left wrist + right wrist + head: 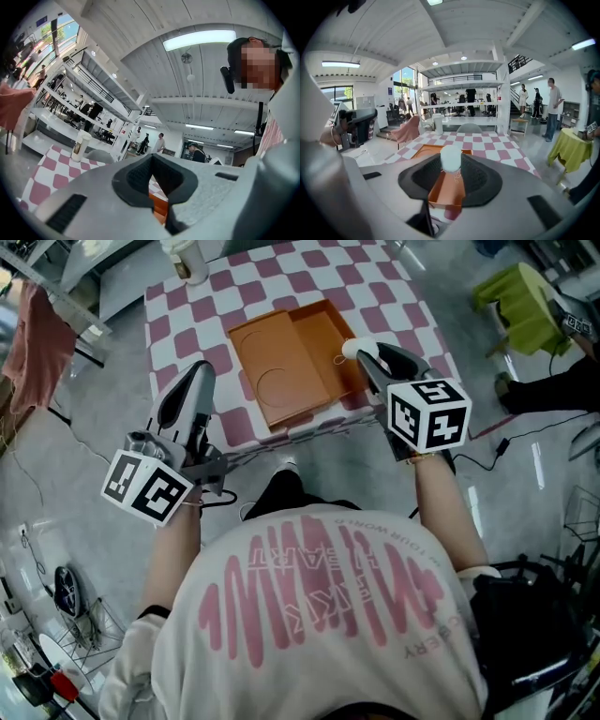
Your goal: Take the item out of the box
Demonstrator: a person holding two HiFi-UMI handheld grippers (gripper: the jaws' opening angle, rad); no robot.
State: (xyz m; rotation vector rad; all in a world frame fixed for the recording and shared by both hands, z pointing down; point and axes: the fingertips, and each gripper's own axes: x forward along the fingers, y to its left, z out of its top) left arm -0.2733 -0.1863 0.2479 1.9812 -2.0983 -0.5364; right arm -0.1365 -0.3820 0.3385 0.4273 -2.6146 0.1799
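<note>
An open orange box [326, 341] lies on the checked table [187, 315], its lid [277, 376] flat beside it on the left. My right gripper [356, 354] hovers over the box's near right edge, shut on a small white round item [349, 349] with a thin string hanging from it. In the right gripper view the white item [451, 158] sits between the jaw tips, above the box [446, 192]. My left gripper [200, 373] hangs off the table's near left corner, shut and holding nothing. A strip of the orange box [157, 206] shows beyond its pads [136, 180].
A tall cup [187, 259] stands at the table's far left corner. A stool under green cloth [520, 301] is to the right, a pink cloth [33, 343] hangs to the left. Cables lie on the floor [525, 442]. People [554, 108] stand far back.
</note>
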